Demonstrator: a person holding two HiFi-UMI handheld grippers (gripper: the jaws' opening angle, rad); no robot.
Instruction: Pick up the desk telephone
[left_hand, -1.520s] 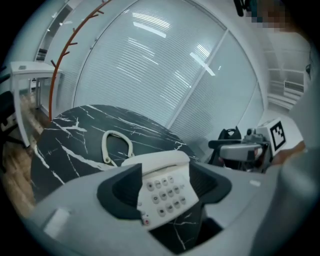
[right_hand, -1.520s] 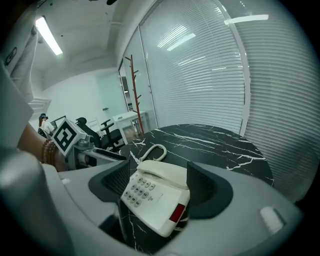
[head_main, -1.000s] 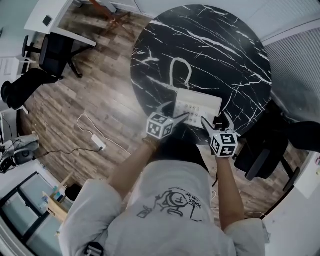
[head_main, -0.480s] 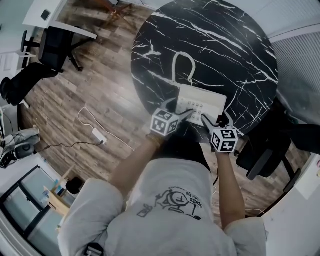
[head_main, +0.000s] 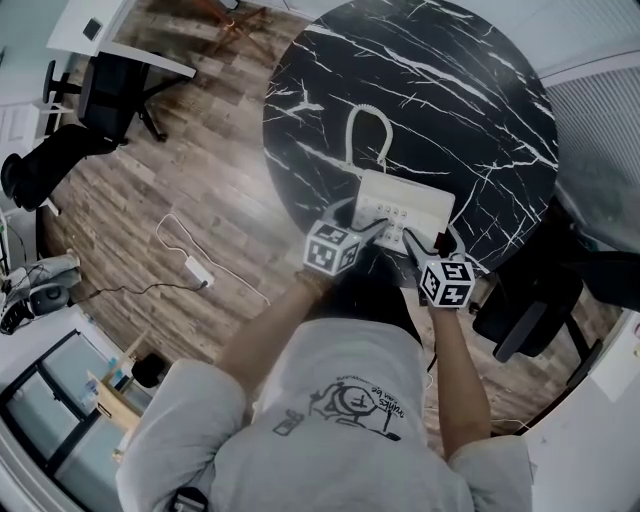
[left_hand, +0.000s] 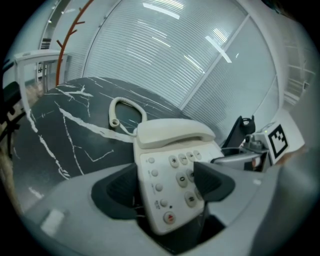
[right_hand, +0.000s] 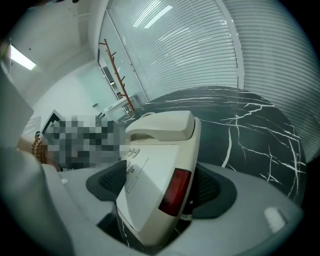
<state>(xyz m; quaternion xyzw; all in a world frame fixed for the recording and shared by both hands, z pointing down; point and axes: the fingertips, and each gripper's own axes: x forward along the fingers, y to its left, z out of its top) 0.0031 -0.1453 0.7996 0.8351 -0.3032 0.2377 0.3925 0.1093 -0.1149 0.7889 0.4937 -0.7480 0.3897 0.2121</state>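
A round black counter (head_main: 480, 90) veined in white stands on a wood plank floor (head_main: 200, 180), with blinds (head_main: 600, 130) on one side and a black office chair (head_main: 105, 105) across the room. The cream desk telephone (head_main: 405, 205) sits at the counter's near edge, its coiled cord (head_main: 365, 135) looped behind it. The left claw (head_main: 362, 222) and right claw (head_main: 425, 243) each straddle a near corner of the phone, jaws wide and closing. A second ago both claws hung a little short of it, and the phone has not shifted.
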